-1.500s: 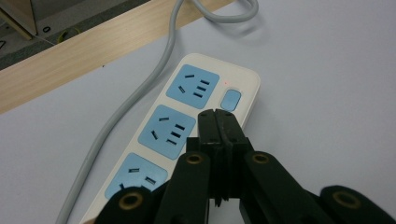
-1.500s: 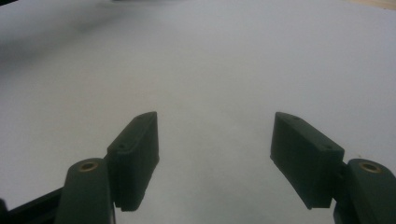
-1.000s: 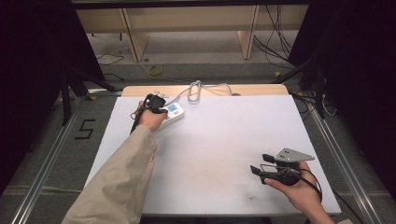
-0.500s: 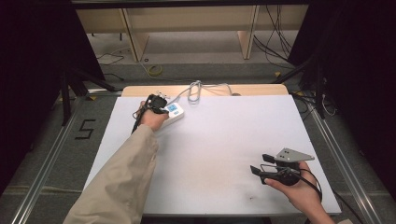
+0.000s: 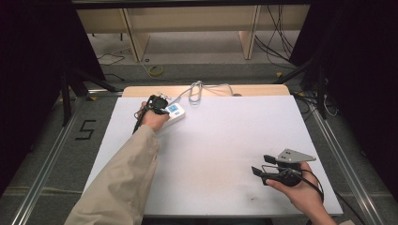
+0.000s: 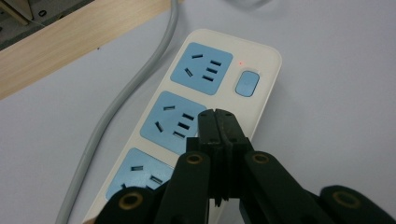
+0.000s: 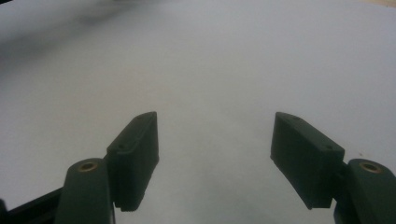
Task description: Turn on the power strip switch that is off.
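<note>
The person stands at the near side of a white table (image 5: 216, 140), one tool in each hand. The left gripper (image 6: 215, 122) is stretched out to the far left part of the board, and its jaws are pressed together with nothing between them. Right under and just ahead of those tips lies a cream power strip (image 6: 266, 88) with blue socket faces. The tips hang over the right edge of the middle socket (image 6: 173, 122); I cannot tell whether they touch the plastic. Beyond the tips sits another socket (image 6: 201, 68), and beside that, to the right of it in the left gripper view, a blue rocker switch (image 6: 246, 83) with a small red light (image 6: 241, 62) glowing just above it. A third socket (image 6: 135, 175) lies back towards the gripper's body, partly hidden by it.

A grey cable (image 6: 123, 100) runs along the left side of the strip, away from the jaws, towards the wooden edge (image 6: 79, 44) of the table. From the high view that cable (image 5: 199, 89) loops in a loose coil past the strip (image 5: 174, 112), beyond the left gripper (image 5: 157, 104).

The right gripper (image 5: 264, 165) is well apart from all this, held low over the near right part of the table in the person's right hand (image 5: 300, 190), a grey plate (image 5: 293, 155) on top of it. Its jaws stand wide apart, bare white surface between them, holding nothing, as the right gripper view (image 7: 215, 144) shows.
</note>
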Available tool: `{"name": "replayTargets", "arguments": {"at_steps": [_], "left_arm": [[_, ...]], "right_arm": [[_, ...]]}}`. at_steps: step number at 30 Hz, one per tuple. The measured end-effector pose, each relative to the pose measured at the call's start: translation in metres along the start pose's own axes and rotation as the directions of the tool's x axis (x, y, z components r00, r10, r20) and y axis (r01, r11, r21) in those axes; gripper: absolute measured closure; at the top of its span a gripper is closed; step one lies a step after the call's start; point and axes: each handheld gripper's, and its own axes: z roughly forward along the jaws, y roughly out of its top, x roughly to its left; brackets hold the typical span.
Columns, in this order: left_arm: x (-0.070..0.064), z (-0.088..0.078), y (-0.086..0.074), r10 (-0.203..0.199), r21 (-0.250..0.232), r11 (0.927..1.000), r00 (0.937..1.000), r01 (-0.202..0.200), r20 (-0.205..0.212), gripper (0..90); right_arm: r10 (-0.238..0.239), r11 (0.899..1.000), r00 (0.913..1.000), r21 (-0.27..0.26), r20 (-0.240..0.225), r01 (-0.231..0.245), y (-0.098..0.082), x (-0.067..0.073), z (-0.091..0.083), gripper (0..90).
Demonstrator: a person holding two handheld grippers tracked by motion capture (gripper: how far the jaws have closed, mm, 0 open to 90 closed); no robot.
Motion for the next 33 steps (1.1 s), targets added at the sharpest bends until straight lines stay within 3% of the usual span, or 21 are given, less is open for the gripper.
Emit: {"name": "replayTargets", "arguments": {"at_steps": [33], "left_arm": [[-0.0006,0.0058,0.0018,0.01,0.018,0.9998,0.9999,-0.01,0.006,89.9]], "right_arm": [[-0.002,1.0,1.0,0.006,-0.004,0.002,-0.0007,0.0002,0.001,32.4]]}}
